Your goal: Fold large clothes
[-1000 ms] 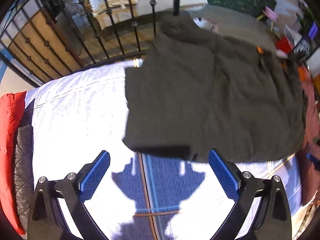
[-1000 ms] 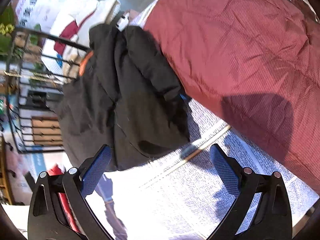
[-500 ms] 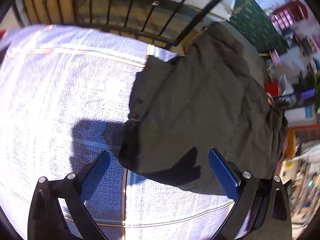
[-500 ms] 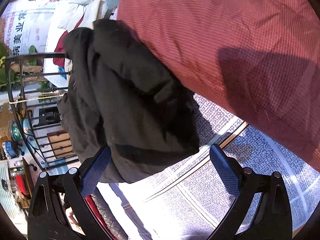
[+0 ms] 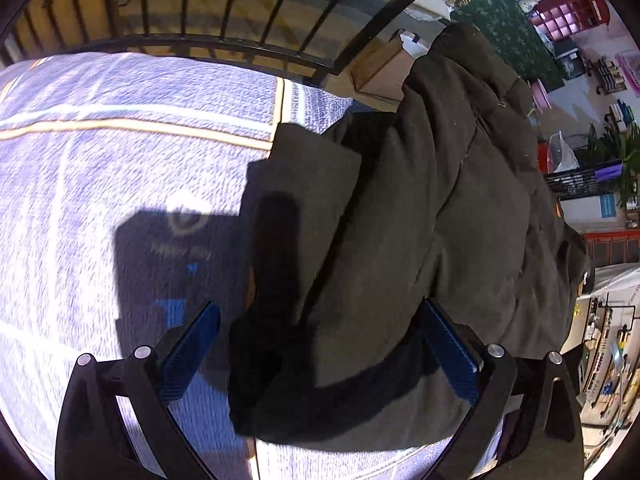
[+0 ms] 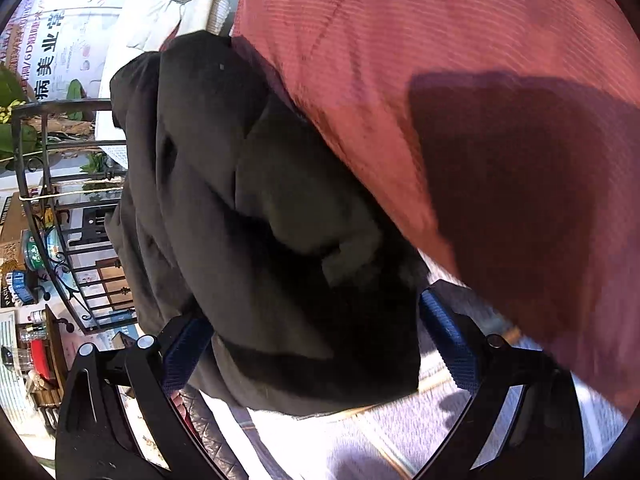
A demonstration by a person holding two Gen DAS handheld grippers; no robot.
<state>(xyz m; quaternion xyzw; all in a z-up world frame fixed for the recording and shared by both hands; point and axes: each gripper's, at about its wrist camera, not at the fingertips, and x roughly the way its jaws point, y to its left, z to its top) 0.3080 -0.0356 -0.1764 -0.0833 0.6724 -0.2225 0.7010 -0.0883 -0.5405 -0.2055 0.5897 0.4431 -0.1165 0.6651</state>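
A dark olive padded jacket (image 5: 432,216) lies bunched on a bed covered with a pale blue-and-white patterned bedspread (image 5: 100,152), close to the black metal bed rail (image 5: 224,42) and, in the right wrist view, pressed up against a red quilt (image 6: 440,80). The left hand-held gripper (image 5: 320,352) has its blue-padded fingers (image 5: 188,354) spread wide on either side of the jacket's near edge, the cloth lying between them without being pinched. The right hand-held gripper (image 6: 320,340) is likewise wide open, straddling the jacket's (image 6: 260,220) folded end, not clamped on it.
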